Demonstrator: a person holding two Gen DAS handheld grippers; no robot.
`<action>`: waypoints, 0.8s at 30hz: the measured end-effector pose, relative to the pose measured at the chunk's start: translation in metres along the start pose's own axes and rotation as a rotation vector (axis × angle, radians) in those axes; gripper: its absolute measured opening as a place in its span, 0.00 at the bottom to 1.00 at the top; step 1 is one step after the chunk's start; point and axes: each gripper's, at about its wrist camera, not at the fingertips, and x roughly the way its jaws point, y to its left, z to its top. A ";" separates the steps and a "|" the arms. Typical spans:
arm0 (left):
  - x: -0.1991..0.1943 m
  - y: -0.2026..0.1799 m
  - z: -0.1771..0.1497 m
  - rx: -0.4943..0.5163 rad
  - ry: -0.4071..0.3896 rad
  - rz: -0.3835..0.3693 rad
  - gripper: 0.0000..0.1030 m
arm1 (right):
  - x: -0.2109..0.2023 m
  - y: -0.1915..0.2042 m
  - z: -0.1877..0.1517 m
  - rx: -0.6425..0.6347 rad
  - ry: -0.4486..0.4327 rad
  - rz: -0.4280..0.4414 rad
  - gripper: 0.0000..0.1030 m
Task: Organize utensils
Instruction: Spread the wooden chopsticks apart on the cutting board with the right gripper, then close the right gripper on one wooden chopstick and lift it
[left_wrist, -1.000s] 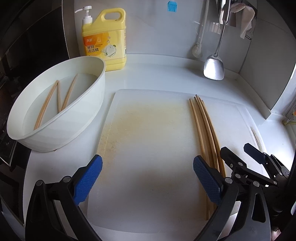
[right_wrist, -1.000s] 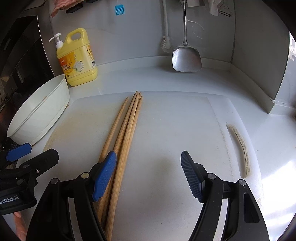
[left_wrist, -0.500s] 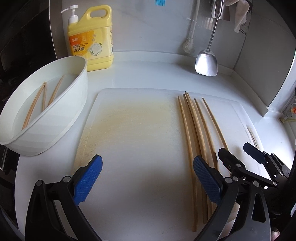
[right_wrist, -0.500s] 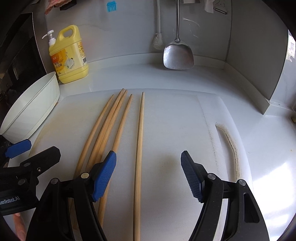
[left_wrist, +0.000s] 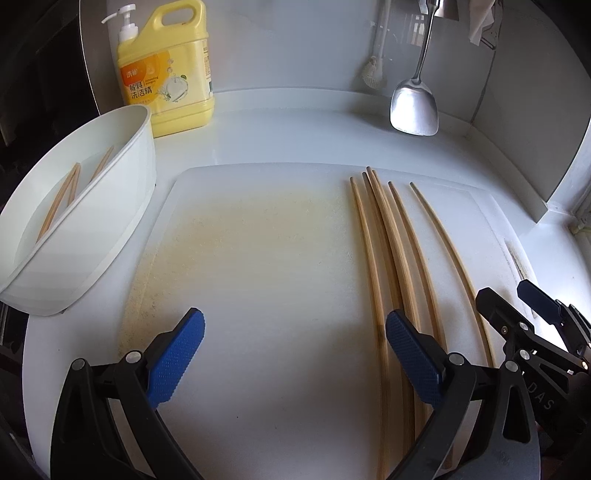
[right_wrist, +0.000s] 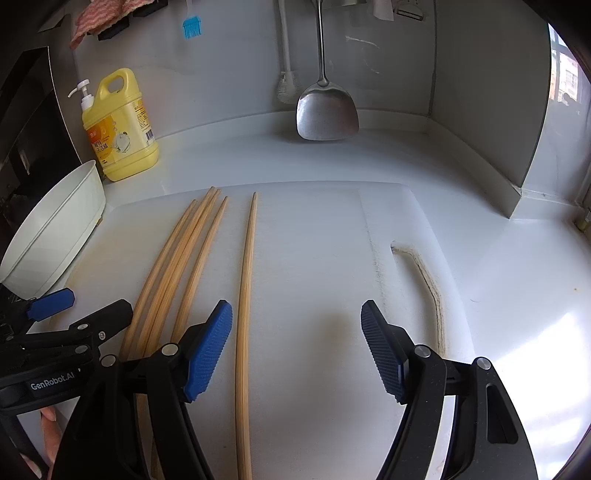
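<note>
A: Grippers first, since they sit nearest. The left gripper (left_wrist: 295, 354) has its jaws wide with only bare board between the pads. The right gripper (right_wrist: 295, 347) is wide too; one chopstick runs up between its fingers, but neither pad touches it.

B: So nothing is held. Where do the chopsticks lie?

A: Five of them are on the white cutting board (left_wrist: 258, 258). The loose chopstick (right_wrist: 245, 280) lies by itself toward the board's middle. The other four (right_wrist: 177, 266) fan out just to its left, tips close together at the far end.

B: And beyond the board?

A: The white basin (left_wrist: 110, 206) sits off the board's left edge, and more chopsticks (left_wrist: 64, 192) lie in it, two or three; the rim hides part of them, so I can't count for sure. At the back are the yellow detergent bottle (left_wrist: 166, 74) and the metal spatula (left_wrist: 413, 107) hanging against the wall.

B: How far along, then?

A: Partway, I'd judge. The sticks on the board are laid out but not paired or gathered, and the ones in the basin are yet to be fetched.
</note>
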 end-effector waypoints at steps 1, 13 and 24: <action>0.001 0.000 0.000 0.000 0.002 0.001 0.94 | 0.000 0.000 0.000 0.000 0.001 0.001 0.67; 0.017 -0.003 0.010 -0.008 0.015 0.031 0.94 | 0.007 0.002 0.004 -0.042 -0.002 -0.023 0.67; 0.019 -0.002 0.018 -0.018 0.005 0.045 0.86 | 0.015 0.023 0.005 -0.152 -0.011 -0.053 0.53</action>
